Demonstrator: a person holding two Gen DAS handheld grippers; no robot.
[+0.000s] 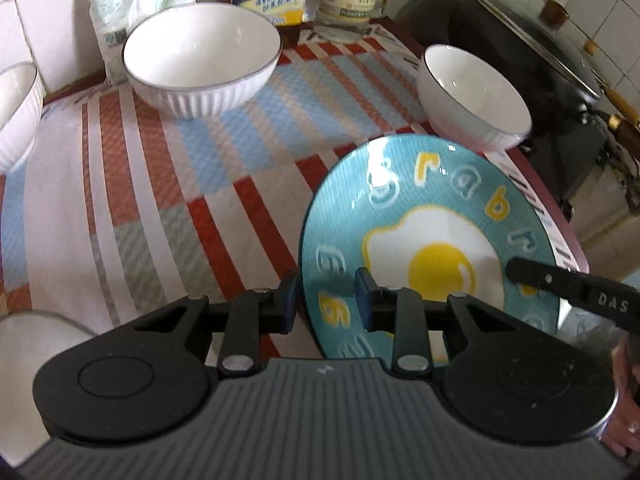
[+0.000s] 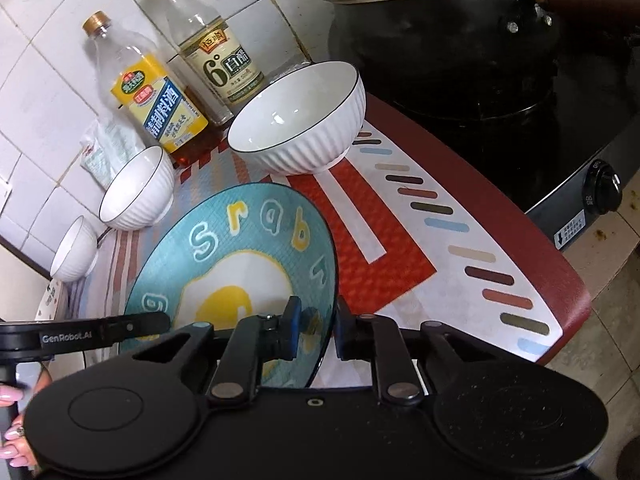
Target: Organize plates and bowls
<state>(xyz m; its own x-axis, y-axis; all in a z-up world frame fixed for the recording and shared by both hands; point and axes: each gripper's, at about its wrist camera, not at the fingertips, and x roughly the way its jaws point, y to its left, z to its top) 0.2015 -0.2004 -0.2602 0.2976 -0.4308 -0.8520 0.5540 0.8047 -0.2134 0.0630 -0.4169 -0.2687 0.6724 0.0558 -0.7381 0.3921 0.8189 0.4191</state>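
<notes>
A blue plate with a fried-egg picture (image 1: 432,240) is held tilted above the striped mat. My left gripper (image 1: 326,304) has its jaws astride the plate's left rim. My right gripper (image 2: 318,334) has its jaws astride the plate (image 2: 256,256) at its right rim. It shows in the left wrist view (image 1: 568,288) at the plate's right. Three white ribbed bowls stand on the mat: a large one (image 1: 200,60) at the back, one (image 1: 472,96) at the right, one (image 1: 16,112) at the left. The right wrist view shows them too (image 2: 304,116) (image 2: 138,188) (image 2: 74,250).
Two bottles (image 2: 160,92) (image 2: 212,52) and a bag (image 1: 132,4) stand against the tiled wall. A black lidded wok (image 2: 448,28) sits on a stove (image 2: 592,184) right of the table. A white object (image 1: 36,340) lies at the near left. The table edge (image 2: 576,292) runs along the right.
</notes>
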